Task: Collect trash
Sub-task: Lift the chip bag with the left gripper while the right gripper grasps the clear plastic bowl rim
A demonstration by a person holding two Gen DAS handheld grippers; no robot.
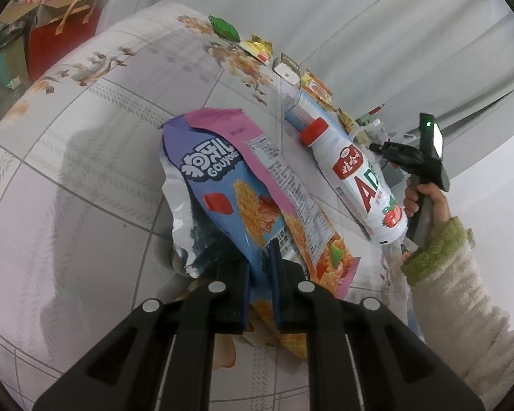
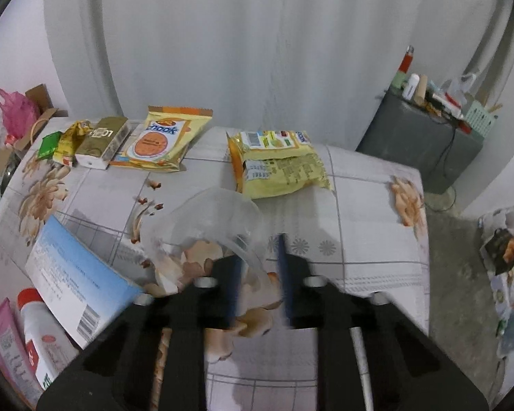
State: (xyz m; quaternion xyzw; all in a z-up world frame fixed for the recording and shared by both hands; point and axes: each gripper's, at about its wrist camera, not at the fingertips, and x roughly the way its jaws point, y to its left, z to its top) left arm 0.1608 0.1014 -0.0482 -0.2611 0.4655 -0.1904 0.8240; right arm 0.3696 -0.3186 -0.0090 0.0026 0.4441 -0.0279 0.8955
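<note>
My left gripper [image 1: 260,267] is shut on the lower part of a torn-open purple, blue and pink snack bag [image 1: 222,178], which it holds above the floral tablecloth [image 1: 85,171]. A white bottle with a red cap [image 1: 356,178] lies just right of the bag. In the right wrist view my right gripper [image 2: 259,267] is blurred, with a clear gap between its blue pads. A crumpled piece of clear plastic [image 2: 216,222] lies on the cloth in front of it, and one edge reaches in beside the left pad. I see no pad pressing on the plastic.
A blue-and-white carton [image 2: 75,274] lies at the left. At the far side lie two yellow snack bags [image 2: 277,167] [image 2: 157,144], a gold box [image 2: 102,140] and a green packet [image 2: 49,145]. A grey cabinet [image 2: 421,147] stands at the right. A red paper bag [image 1: 61,37] sits on the floor.
</note>
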